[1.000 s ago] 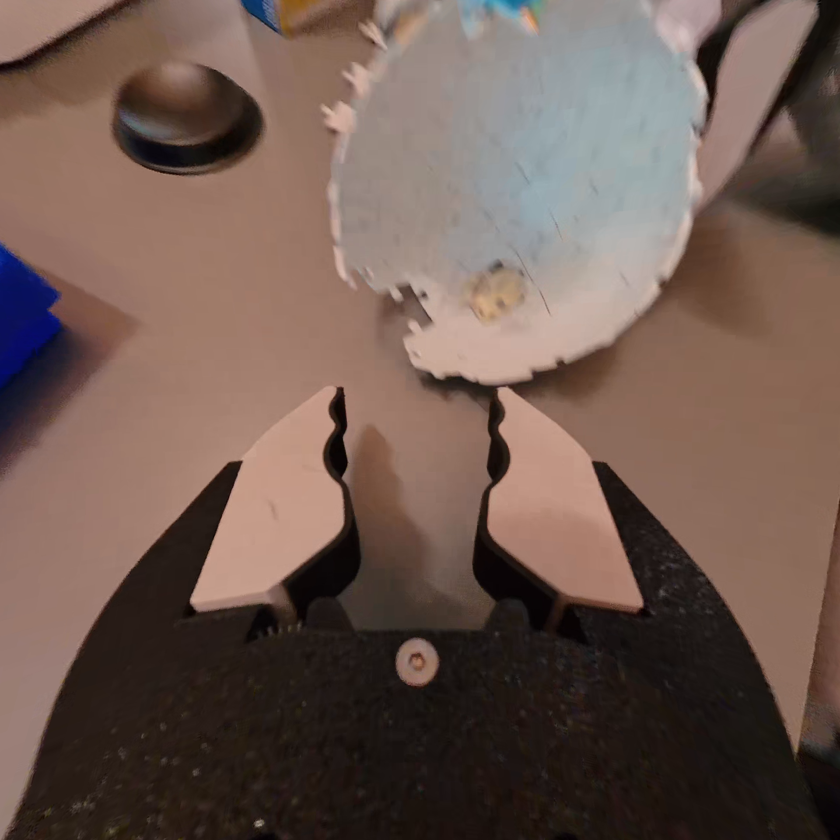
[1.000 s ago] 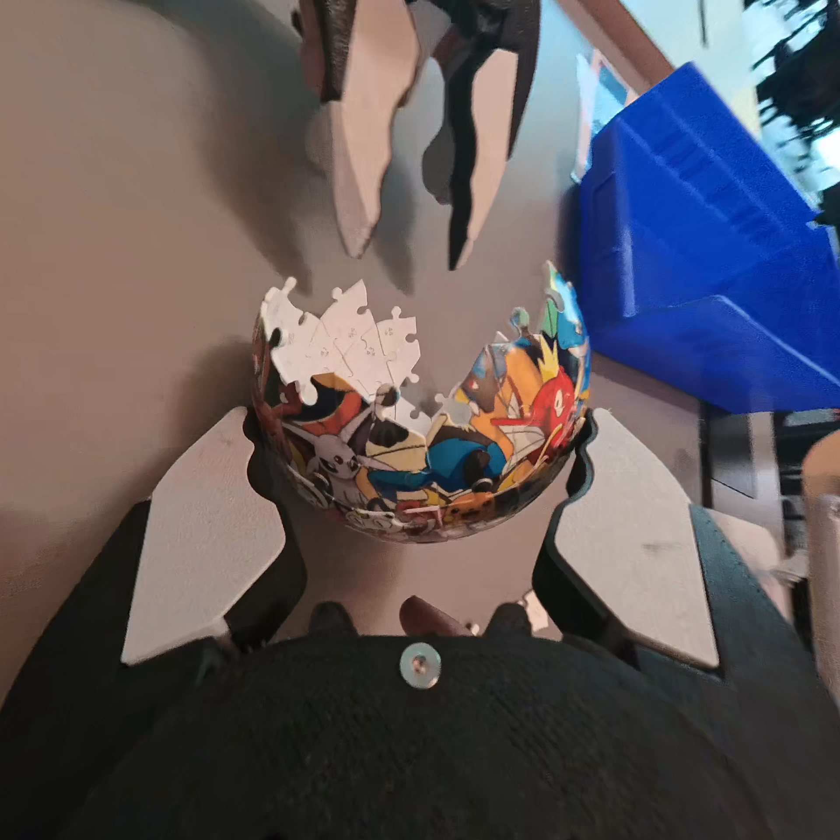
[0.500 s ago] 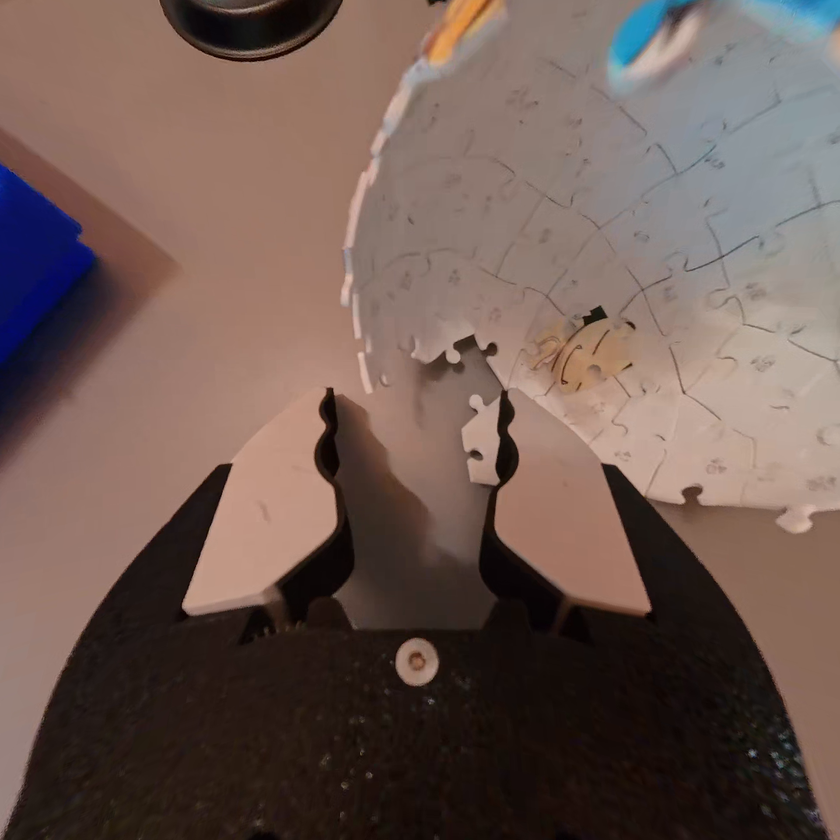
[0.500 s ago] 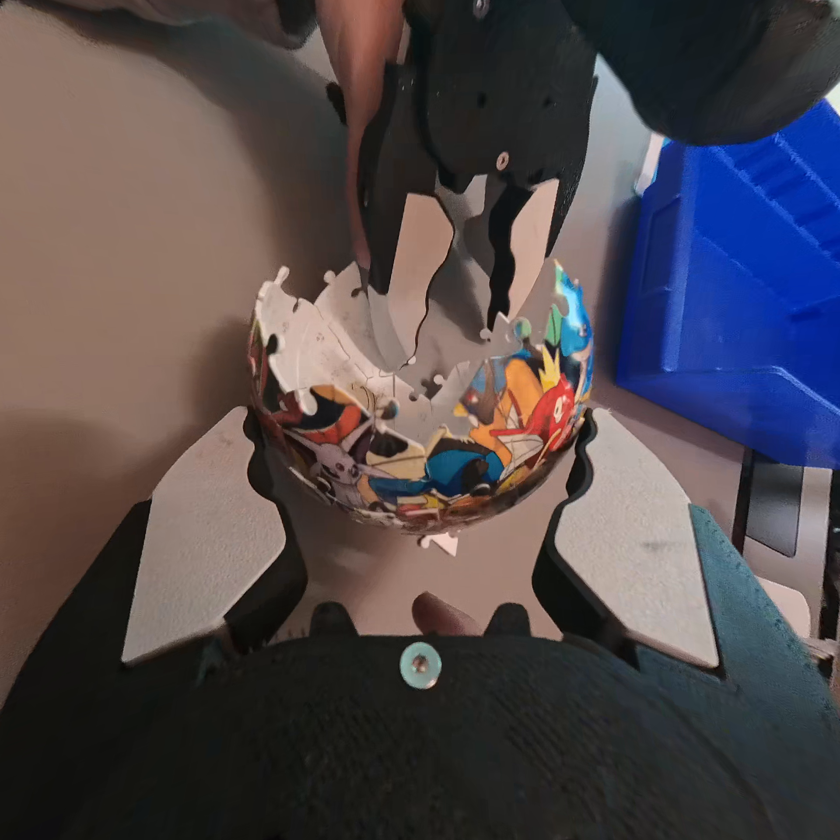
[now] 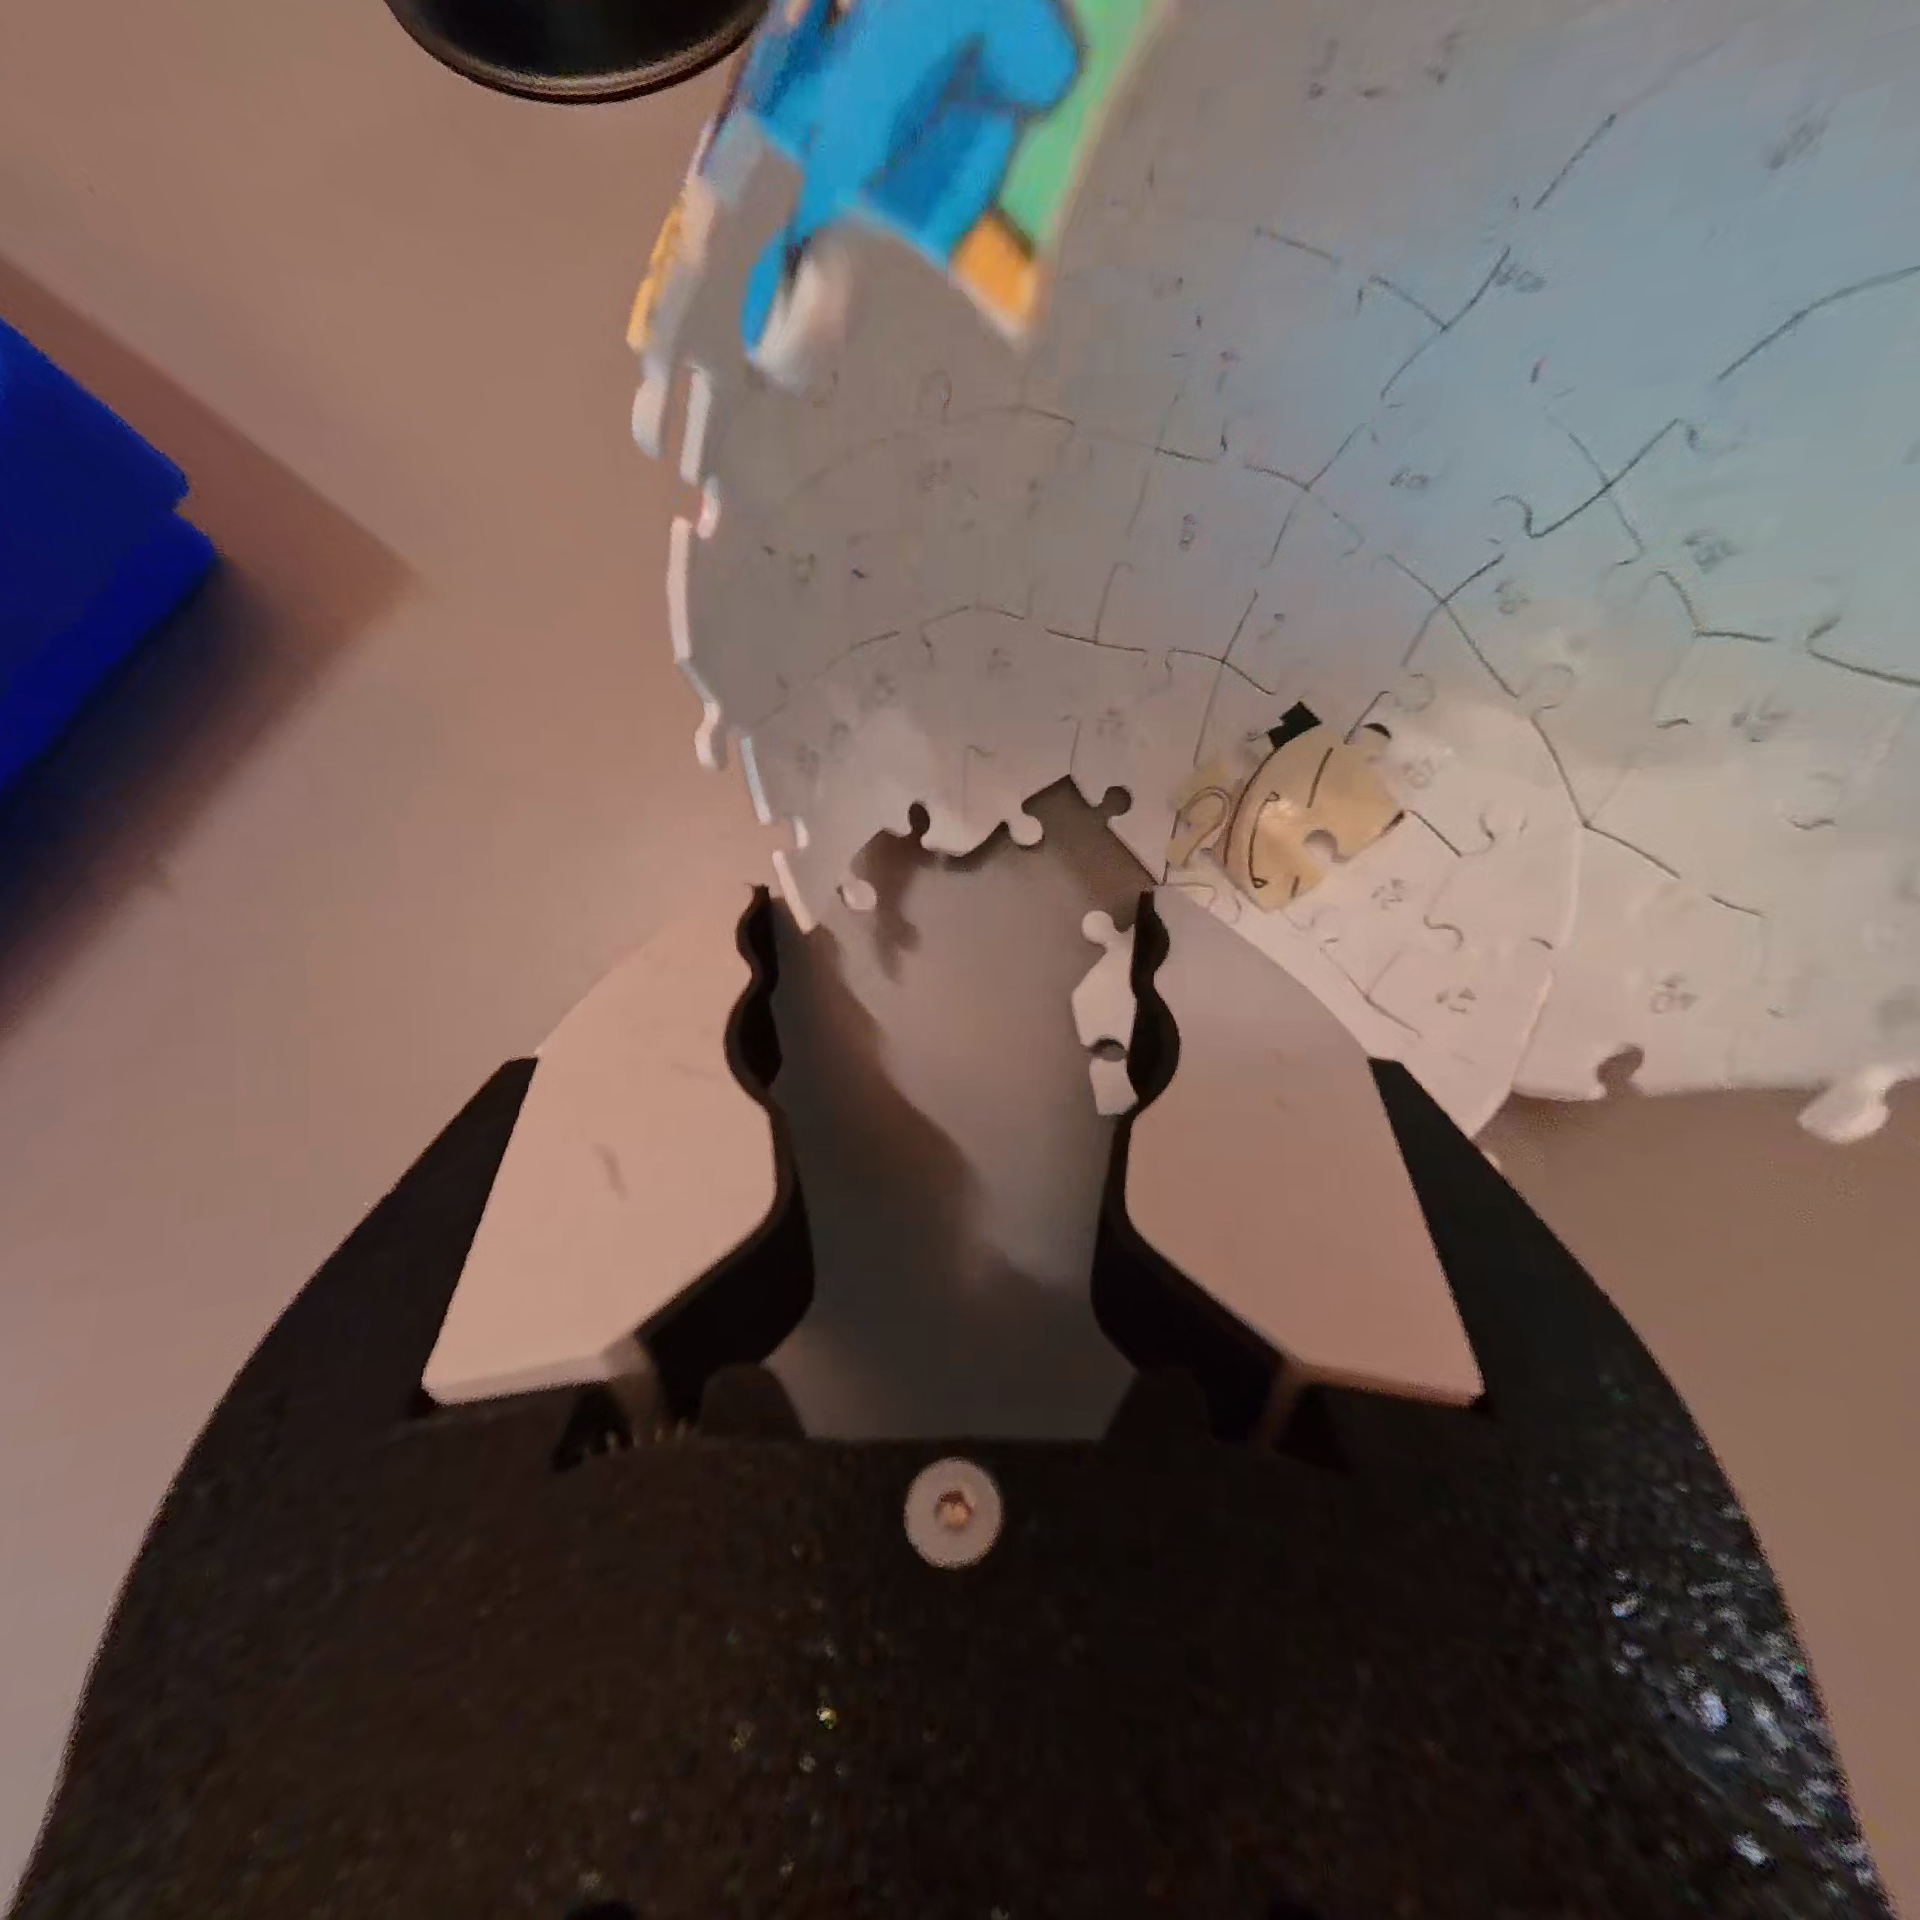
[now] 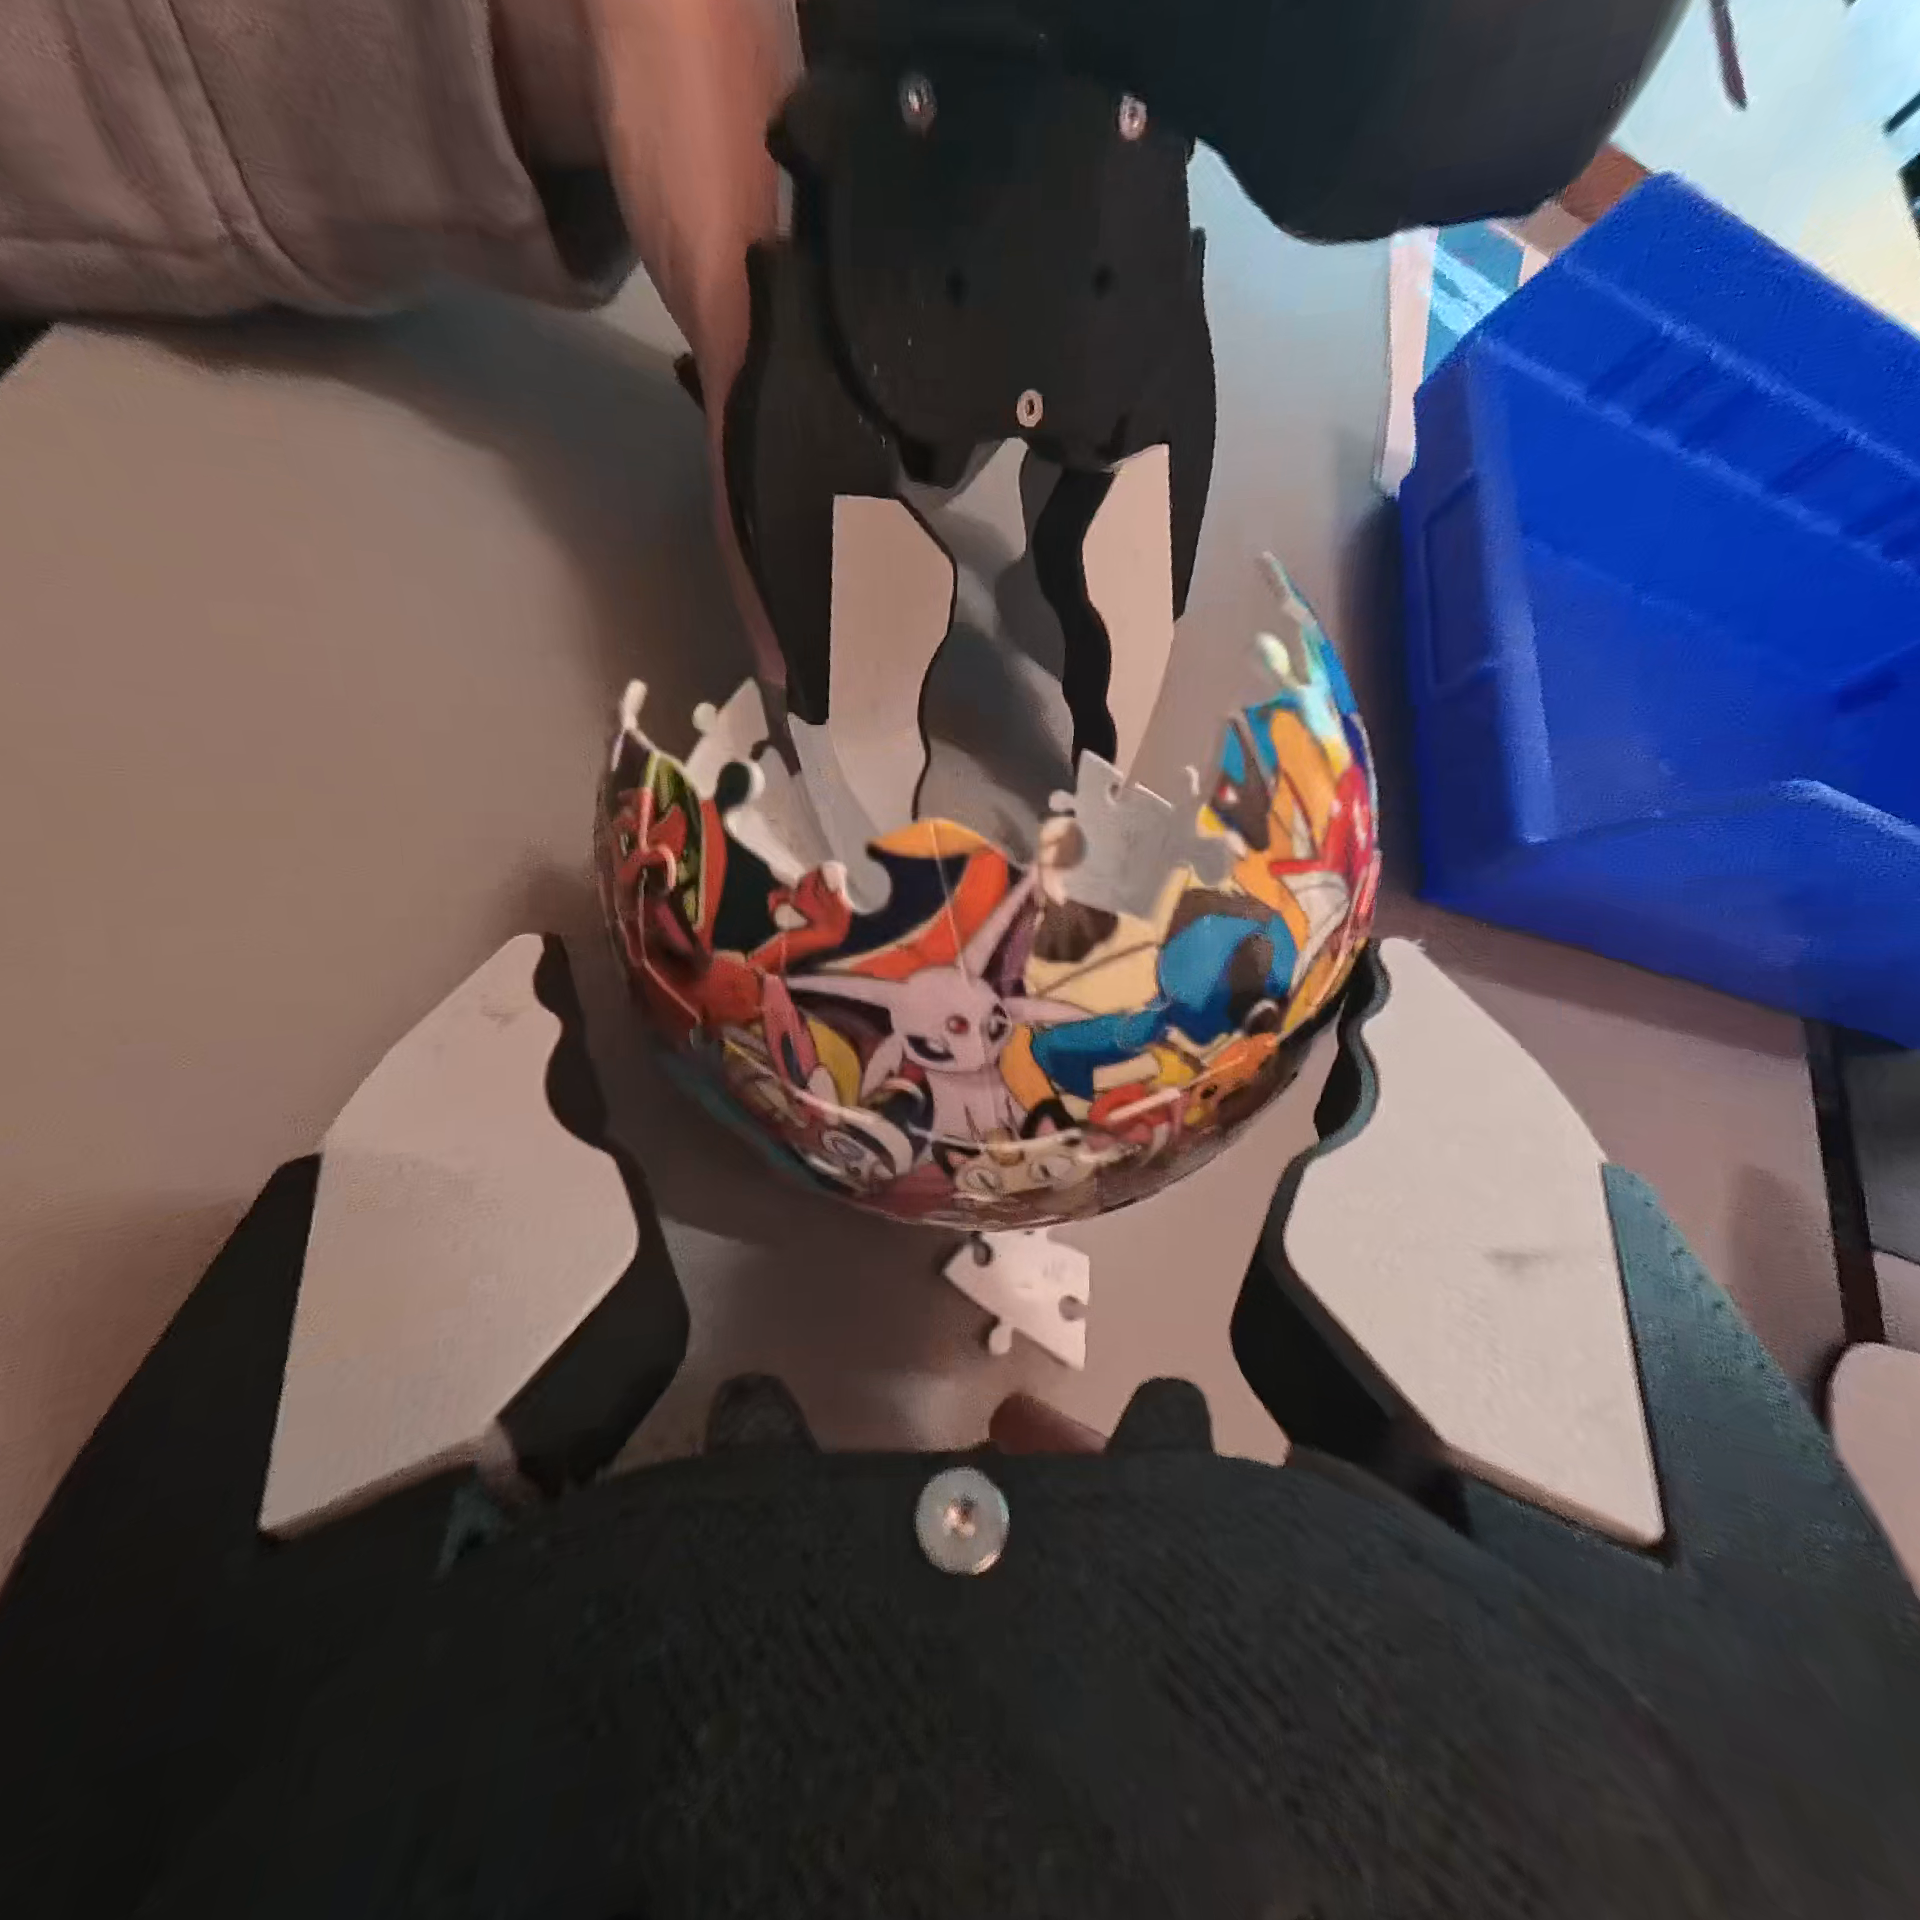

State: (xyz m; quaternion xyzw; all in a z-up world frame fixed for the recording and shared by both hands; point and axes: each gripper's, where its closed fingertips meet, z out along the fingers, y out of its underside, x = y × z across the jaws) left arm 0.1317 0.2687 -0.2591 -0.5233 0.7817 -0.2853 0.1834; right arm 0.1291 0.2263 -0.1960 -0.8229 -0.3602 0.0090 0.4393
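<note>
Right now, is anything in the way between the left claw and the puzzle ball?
Nothing visible. The open left gripper has its fingertips right at the jagged rim of the puzzle ball. The right gripper clasps the ball's sides. One loose piece lies on the table beside it, out of the way.

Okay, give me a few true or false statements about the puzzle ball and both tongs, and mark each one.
1. The right tongs grip the puzzle ball shell on both sides. True.
2. The left tongs are clamped shut on a piece. False: they are open, with their tips at the shell's jagged rim.
3. A loose white puzzle piece lies on the table just below the shell. True.
4. The blue bin holds the shell. False: the bin stands apart, to the shell's right in the right wrist view.
5. The shell is a complete sphere. False: it is open, with its pale inside showing.
</note>
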